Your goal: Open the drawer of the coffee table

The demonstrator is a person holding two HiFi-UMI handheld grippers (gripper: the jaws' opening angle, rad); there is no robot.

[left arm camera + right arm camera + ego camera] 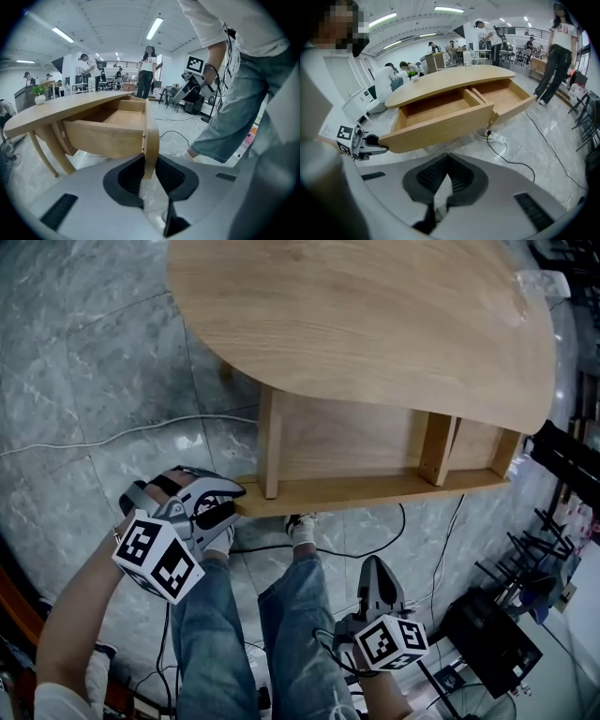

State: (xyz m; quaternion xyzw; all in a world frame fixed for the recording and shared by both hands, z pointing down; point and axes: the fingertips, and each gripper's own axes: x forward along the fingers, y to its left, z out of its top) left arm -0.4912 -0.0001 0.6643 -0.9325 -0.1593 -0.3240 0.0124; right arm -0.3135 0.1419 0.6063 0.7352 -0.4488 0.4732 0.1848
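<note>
The drawer (347, 439) of the coffee table (375, 324) stands pulled out from under the wooden top, across the middle of the head view; a divider splits it into two compartments. The left hand-held gripper (232, 504) is closed on the left end of the drawer front, at the frame's lower left. In its own view the thin wooden edge sits clamped between the dark pads (126, 176). The right hand-held gripper (374, 566) hangs at the lower right over the marble floor (94, 381), just beside a jeans leg (291, 615), its jaws pressed together. The cubes on both carry black-and-white square markers. In the left gripper view, top centre, a person (146, 70) wears a white shirt with red figures too small to read surely
</note>
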